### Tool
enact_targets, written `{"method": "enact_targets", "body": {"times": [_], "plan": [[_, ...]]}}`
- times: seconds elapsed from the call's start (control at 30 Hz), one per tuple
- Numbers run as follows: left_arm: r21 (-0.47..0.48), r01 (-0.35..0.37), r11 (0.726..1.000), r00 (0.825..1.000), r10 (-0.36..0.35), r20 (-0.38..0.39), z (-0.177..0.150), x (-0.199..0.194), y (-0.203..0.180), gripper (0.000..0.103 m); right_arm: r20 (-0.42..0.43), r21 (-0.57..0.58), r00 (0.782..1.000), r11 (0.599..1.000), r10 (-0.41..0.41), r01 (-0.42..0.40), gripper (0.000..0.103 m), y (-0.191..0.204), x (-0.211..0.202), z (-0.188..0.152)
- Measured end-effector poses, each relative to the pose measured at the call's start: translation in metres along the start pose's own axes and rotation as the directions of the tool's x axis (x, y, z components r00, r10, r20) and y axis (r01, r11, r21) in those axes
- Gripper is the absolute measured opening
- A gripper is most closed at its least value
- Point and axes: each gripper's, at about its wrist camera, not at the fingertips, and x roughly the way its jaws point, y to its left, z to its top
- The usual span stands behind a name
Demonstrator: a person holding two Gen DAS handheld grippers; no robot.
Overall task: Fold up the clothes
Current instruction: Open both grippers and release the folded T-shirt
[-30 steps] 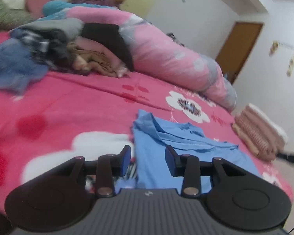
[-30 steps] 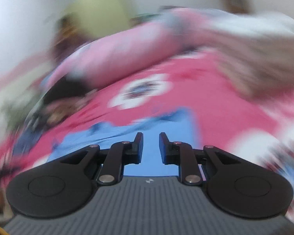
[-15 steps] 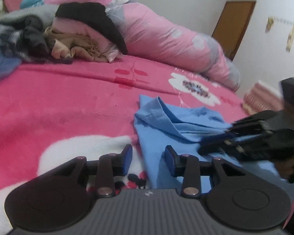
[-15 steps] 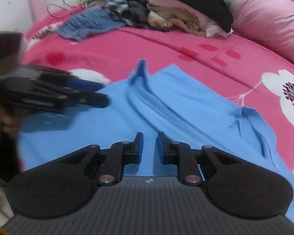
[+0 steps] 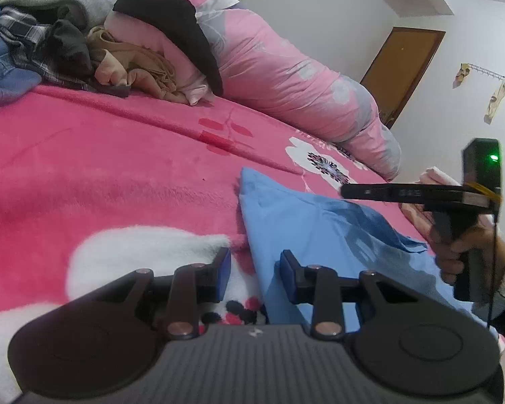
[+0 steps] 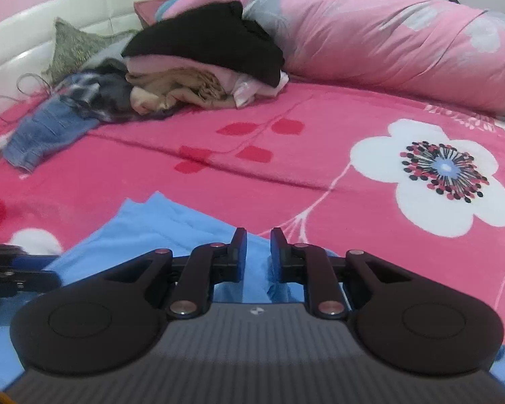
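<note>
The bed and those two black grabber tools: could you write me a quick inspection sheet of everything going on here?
Surface: pink floral blanket covering the bed.
Job's things: blue shirt lying spread on the blanket, one corner peaked up.
Clutter: heap of unfolded clothes at the far side, black garment on top, denim beside it; folded pink items at the right edge.
Grippers: left gripper low over the shirt's edge, closing, nothing pinched; right gripper above the shirt, opening from a narrow gap, nothing pinched.
Cables: thin wire near the headboard; cord hanging from the right tool.
Surroundings: pink duvet roll, brown door, white walls.
</note>
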Motion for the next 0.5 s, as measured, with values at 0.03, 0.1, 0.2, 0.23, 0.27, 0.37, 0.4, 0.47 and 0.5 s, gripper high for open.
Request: {"method": "enact_targets", "body": {"times": [0.03,0.1,0.2,0.23,0.27,0.37,0.4,0.47,0.5], "plan": [[0.0,0.0,1.0,1.0,0.0,0.0,0.0,0.0,0.0,0.034,0.012,0.007,1.0,1.0,-0.016,0.016,0.015,-0.002,-0.007,0.0],[0.0,-0.001,1.0,1.0,0.001,0.0,0.001,0.0,0.0,0.034,0.033,0.027,0.998,0.998,-0.053,0.052,0.015,-0.009,-0.023,-0.002],[-0.003,-0.002,1.0,1.0,0.002,0.0,0.001,0.001,0.0,0.034,0.056,0.093,0.988,0.986,-0.141,0.135,0.018,-0.034,-0.06,-0.015],[-0.003,-0.004,1.0,1.0,0.004,-0.001,0.001,0.001,-0.001,0.034,0.06,0.117,0.982,0.978,-0.178,0.171,0.019,-0.045,-0.075,-0.021],[-0.002,-0.007,1.0,1.0,0.007,-0.002,0.001,0.001,-0.001,0.034,0.063,0.142,0.973,0.967,-0.221,0.211,0.02,-0.057,-0.091,-0.03],[0.002,-0.015,1.0,1.0,0.015,-0.004,0.001,0.002,-0.003,0.034,0.045,0.209,0.941,0.924,-0.335,0.319,0.021,-0.089,-0.138,-0.062],[0.002,-0.018,1.0,1.0,0.018,-0.005,0.001,0.002,-0.003,0.034,0.034,0.231,0.938,0.916,-0.345,0.329,0.021,-0.098,-0.151,-0.074],[-0.001,-0.021,1.0,1.0,0.021,-0.004,0.001,0.002,-0.004,0.034,0.021,0.262,0.946,0.915,-0.323,0.307,0.021,-0.109,-0.17,-0.093],[-0.002,-0.024,1.0,1.0,0.024,-0.004,0.001,0.002,-0.004,0.034,0.016,0.261,0.955,0.923,-0.296,0.282,0.021,-0.112,-0.173,-0.1]]}}
